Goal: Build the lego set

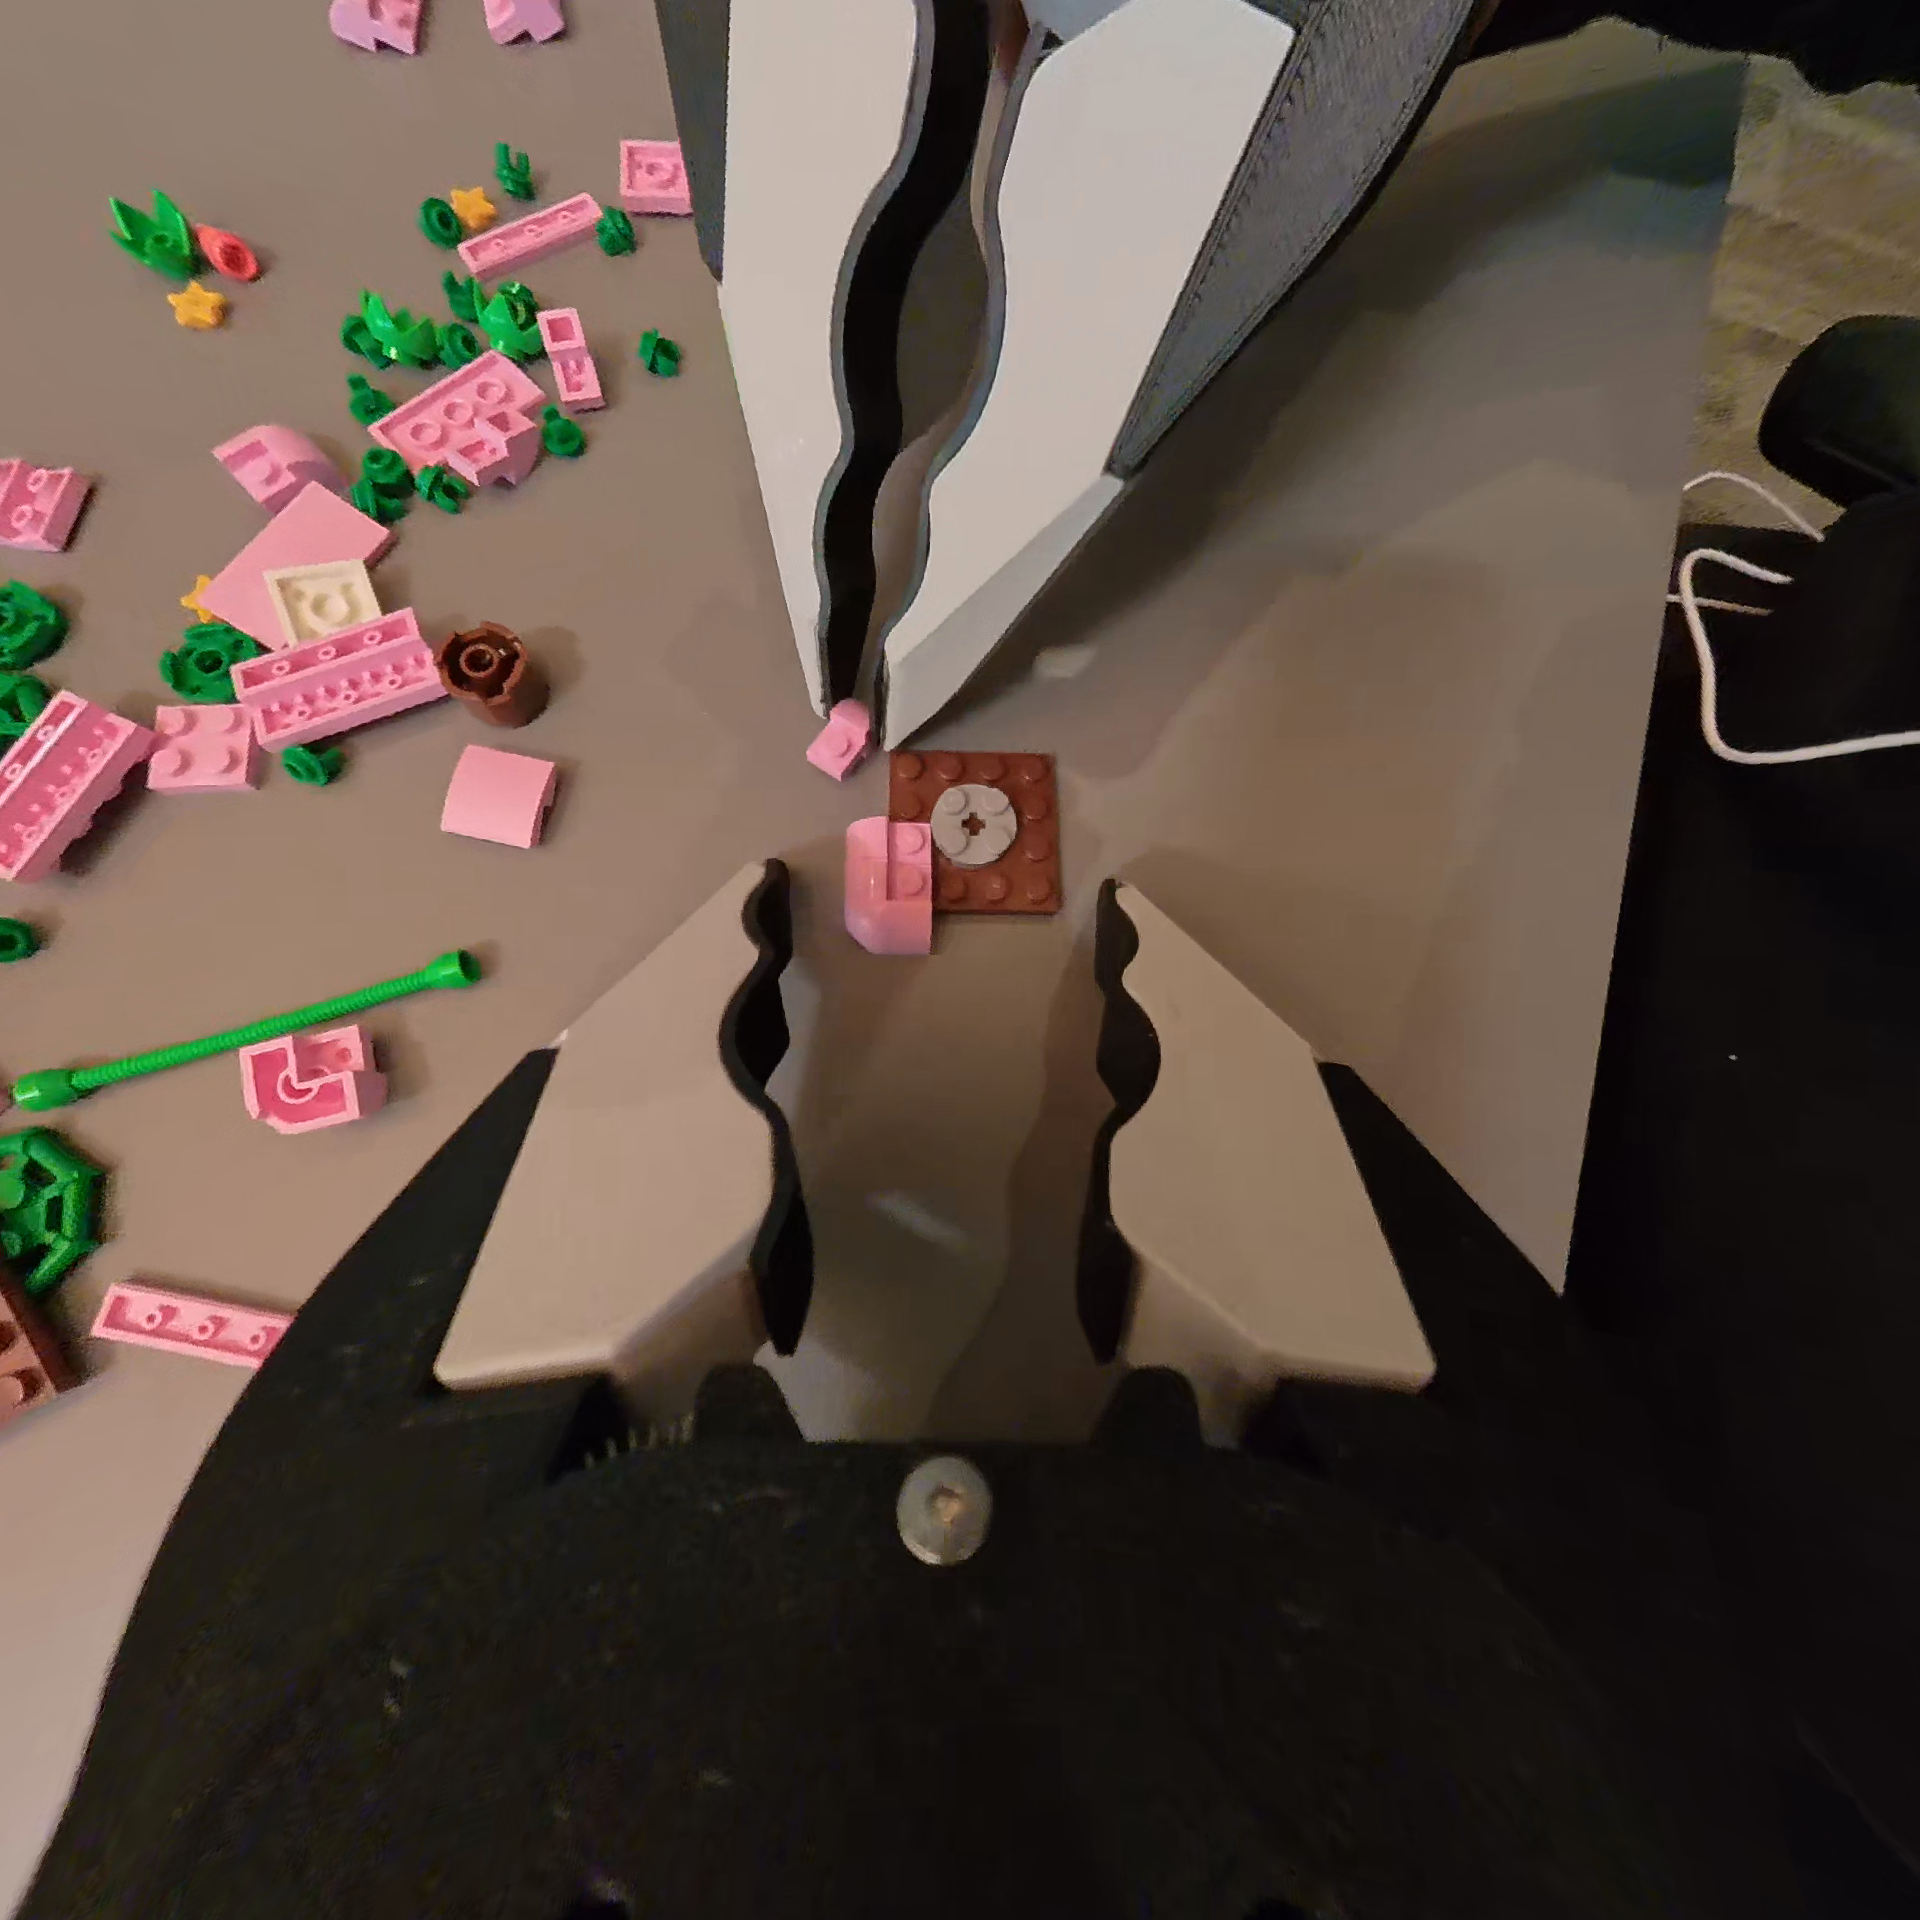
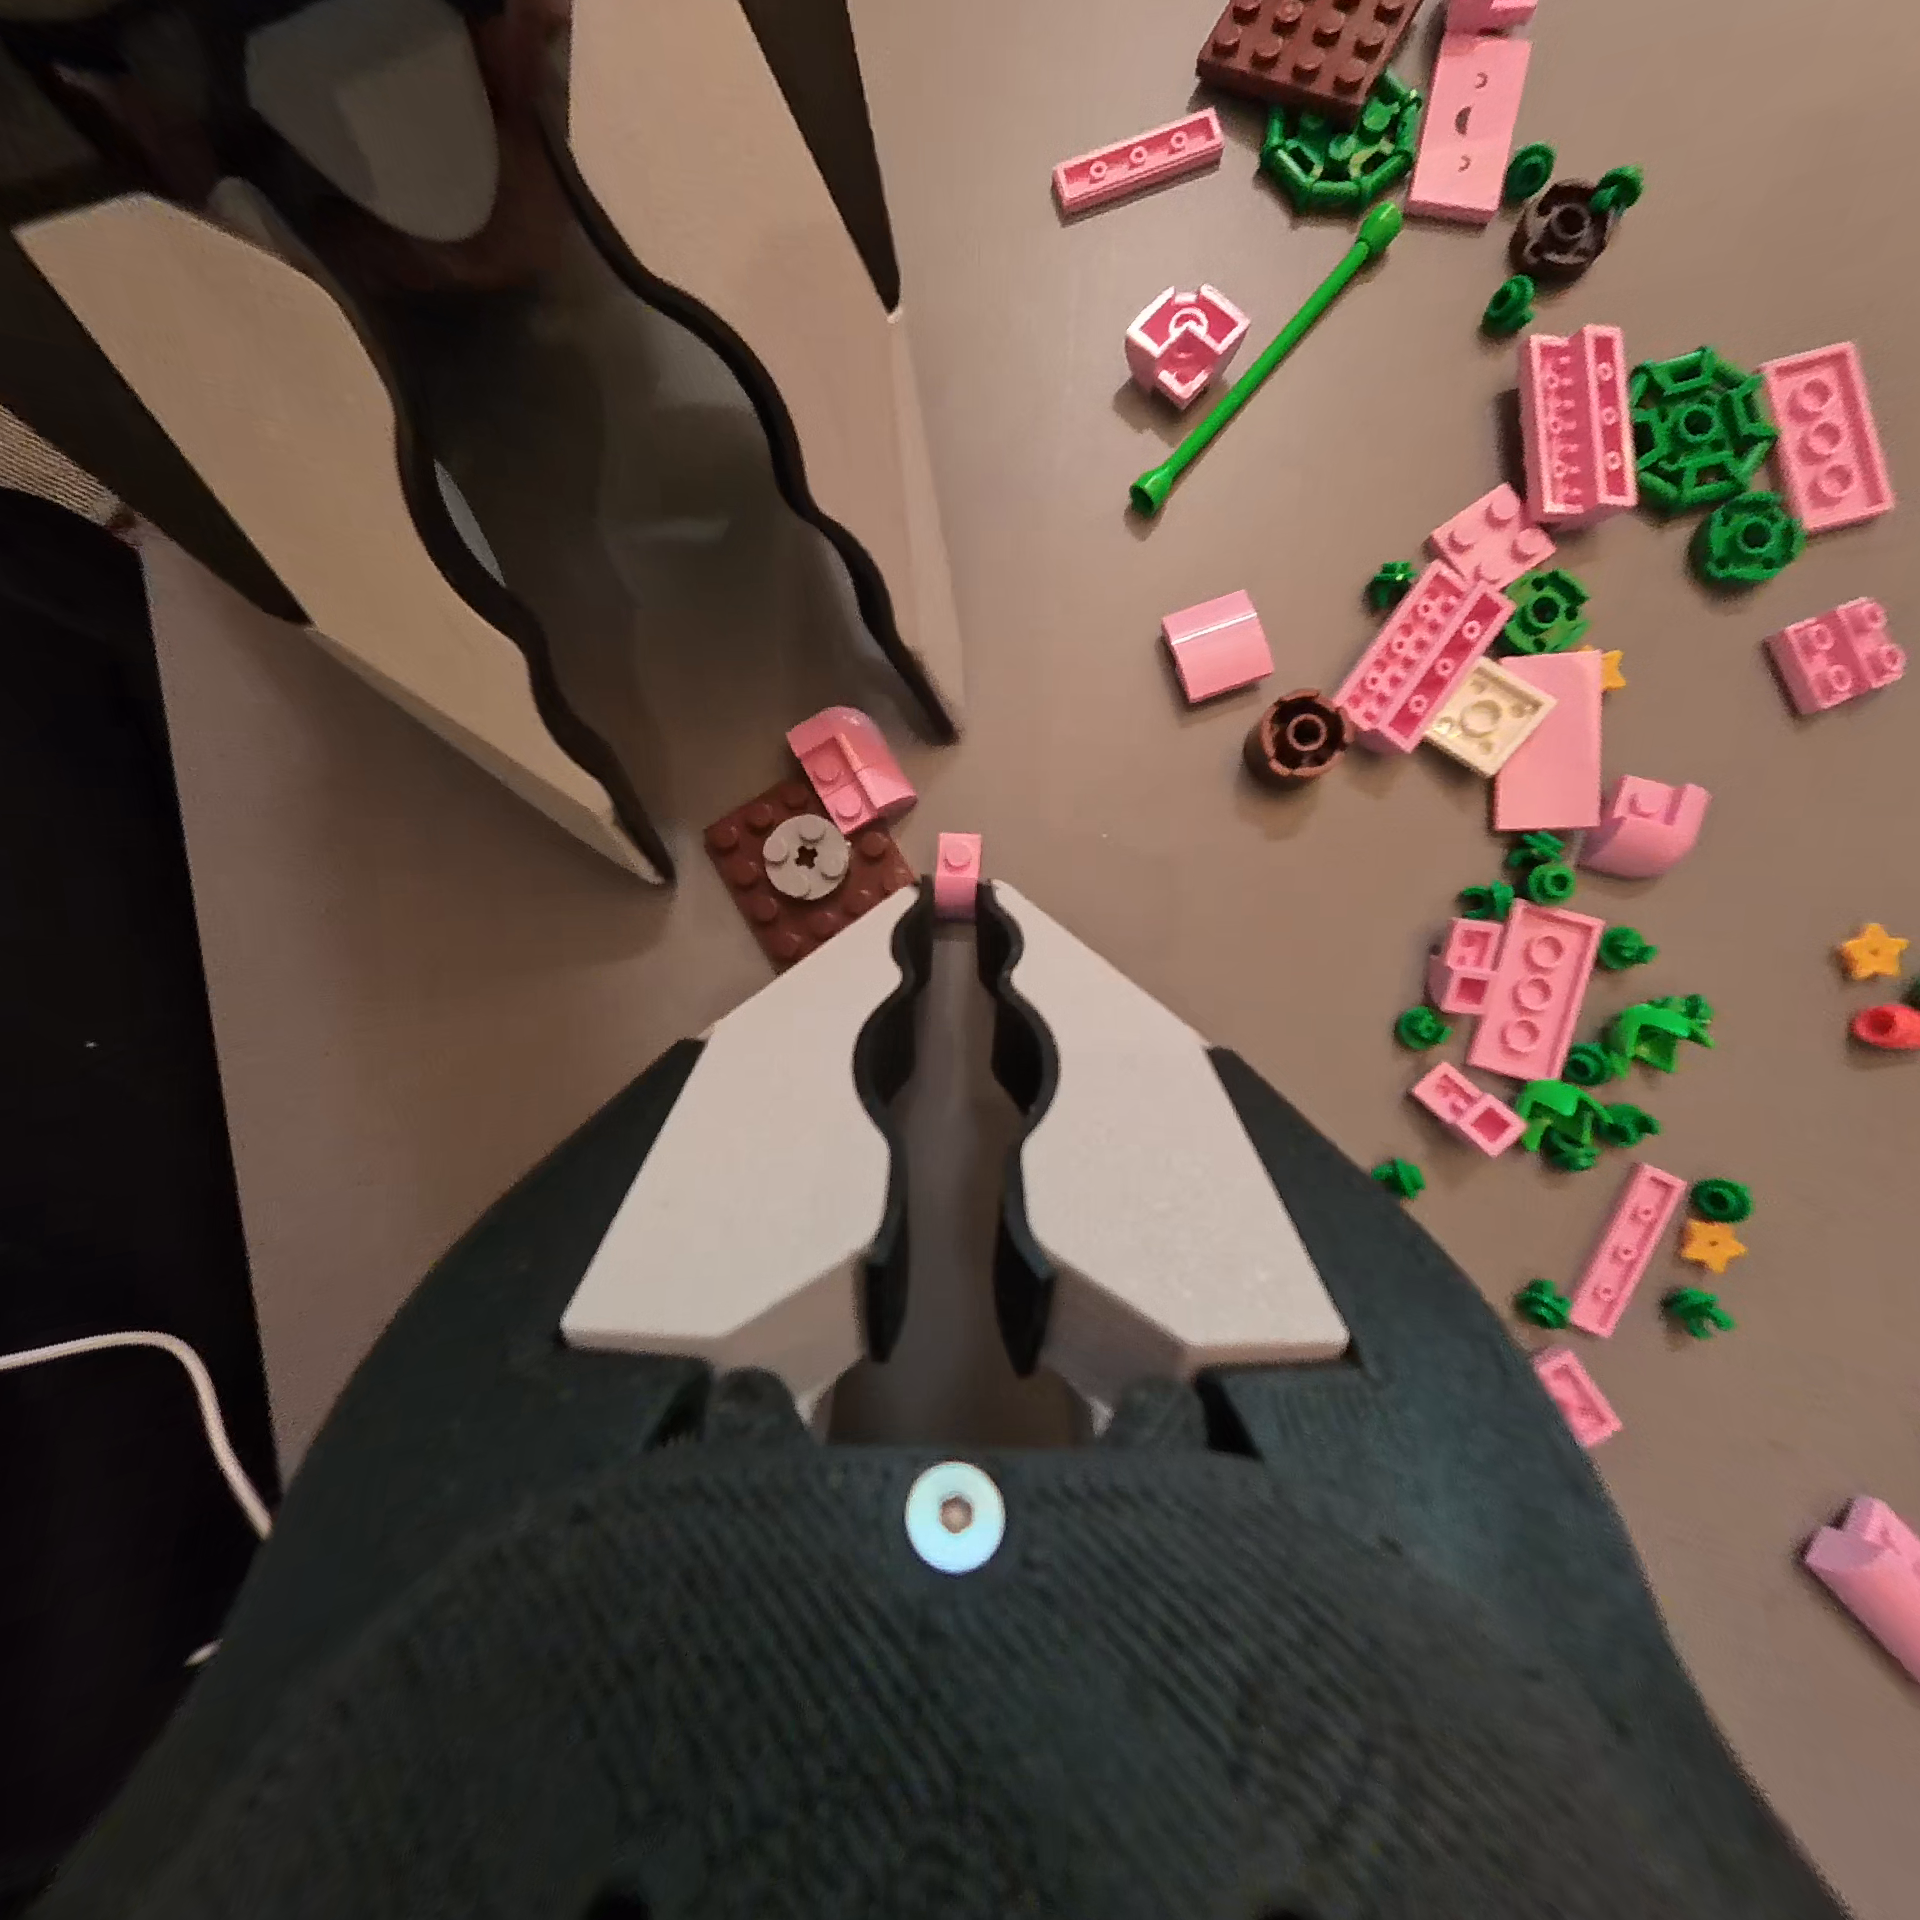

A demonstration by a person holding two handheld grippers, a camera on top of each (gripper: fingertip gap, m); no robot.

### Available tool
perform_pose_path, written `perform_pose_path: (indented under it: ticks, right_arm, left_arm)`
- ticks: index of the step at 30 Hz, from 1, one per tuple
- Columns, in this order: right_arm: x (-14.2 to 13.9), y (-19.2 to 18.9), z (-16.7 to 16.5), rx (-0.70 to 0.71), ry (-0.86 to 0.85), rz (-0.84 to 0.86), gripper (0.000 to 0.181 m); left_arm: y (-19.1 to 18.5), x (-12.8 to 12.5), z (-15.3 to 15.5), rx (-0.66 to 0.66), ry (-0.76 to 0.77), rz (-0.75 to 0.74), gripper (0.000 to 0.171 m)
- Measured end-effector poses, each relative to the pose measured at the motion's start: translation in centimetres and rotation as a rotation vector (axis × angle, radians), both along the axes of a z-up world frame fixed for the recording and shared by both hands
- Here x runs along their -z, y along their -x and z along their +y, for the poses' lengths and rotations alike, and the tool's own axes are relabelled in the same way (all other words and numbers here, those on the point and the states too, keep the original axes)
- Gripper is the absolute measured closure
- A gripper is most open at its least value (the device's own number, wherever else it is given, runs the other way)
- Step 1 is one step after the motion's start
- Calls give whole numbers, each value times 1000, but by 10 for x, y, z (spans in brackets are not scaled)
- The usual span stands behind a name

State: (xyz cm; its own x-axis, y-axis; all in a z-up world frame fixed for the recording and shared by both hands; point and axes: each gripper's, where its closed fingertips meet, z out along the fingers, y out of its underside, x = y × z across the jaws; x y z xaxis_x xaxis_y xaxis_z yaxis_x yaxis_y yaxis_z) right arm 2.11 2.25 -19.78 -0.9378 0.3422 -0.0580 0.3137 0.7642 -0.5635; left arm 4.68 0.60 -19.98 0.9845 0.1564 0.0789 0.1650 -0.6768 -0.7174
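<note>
A brown square plate (image 1: 1013, 862) lies on the grey table, with a grey round piece (image 1: 974, 826) at its centre and a pink rounded corner brick (image 1: 886, 883) on one corner. My left gripper (image 1: 940, 894) is open and empty, its fingers on either side of the plate's near edge. My right gripper (image 2: 956, 896) is shut on a small pink one-stud brick (image 2: 957, 871) and holds it just beside the plate (image 2: 800, 914). In the left wrist view that brick (image 1: 844, 740) sits at the right gripper's tips (image 1: 864, 717), next to the plate's far corner.
Loose pink, green and brown pieces lie scattered on the table (image 1: 1299, 831), among them a green rod (image 1: 249, 1029), a brown round brick (image 1: 488, 670) and a pink slope (image 1: 499, 795). The table's edge (image 1: 1631, 727) runs close by the plate, with a white cable (image 1: 1745, 665) beyond it. The tips of both grippers are at nearly the same place. The pink slope (image 1: 499, 795) sits 5 cm or so from the ends of my left fingers. It turns up in the right wrist view (image 2: 1217, 643) as well.
</note>
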Motion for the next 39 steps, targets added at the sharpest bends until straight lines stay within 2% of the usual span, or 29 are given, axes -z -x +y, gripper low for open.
perform_pose_path:
  ticks: [9,18,23,25,28,33,39]
  right_arm:
    - [1,-4,2,-72,-29,-4,175]
    - [1,-44,12,-95,-22,-87,175]
    - [-2,-42,17,-87,-10,-26,175]
    - [-7,-44,13,-147,16,22,175]
    - [-10,-43,11,-281,-16,192,175]
    - [-13,-41,4,-389,-46,322,175]
    - [-3,-38,8,-447,-127,346,175]
  left_arm:
    - [10,0,-6,-38,7,17,114]
    - [21,0,-14,-83,7,28,116]
    - [14,-3,-12,-37,-13,29,116]
    - [7,-8,-7,-7,-50,15,116]
    - [-4,-14,3,19,-96,-5,116]
    - [-7,0,5,7,9,26,117]
    - [-14,0,7,50,6,16,129]
